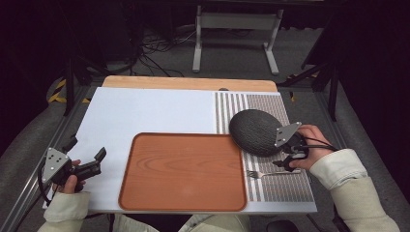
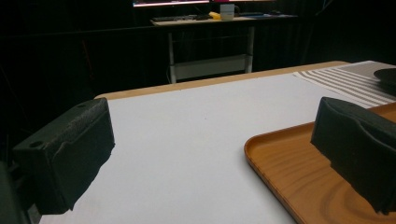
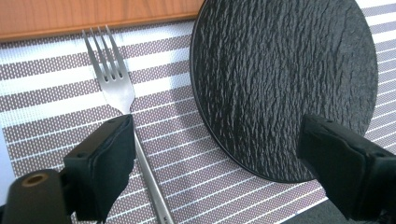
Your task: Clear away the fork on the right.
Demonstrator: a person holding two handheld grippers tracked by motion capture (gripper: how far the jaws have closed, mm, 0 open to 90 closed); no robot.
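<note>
A round black textured plate [image 1: 255,131] [image 3: 285,79] lies on the striped placemat [image 1: 285,186] at the right. A silver fork [image 1: 263,173] [image 3: 112,79] lies beside the plate on that placemat, tines toward the wooden tray [image 1: 183,171]. My right gripper [image 1: 289,162] [image 3: 215,128] hovers open over both, one jaw above the fork's handle and the other above the plate's near rim, gripping nothing. At the table's left edge, my left gripper [image 1: 94,162] [image 2: 212,112] is held open and empty, pointing across the white mat [image 2: 196,121] with the tray's corner [image 2: 289,168] beside one jaw.
The tray sits at the front centre of the table with nothing on it. Behind it the white mat [image 1: 145,111] stretches to a wooden strip at the far edge. A metal frame stands on the floor beyond the table.
</note>
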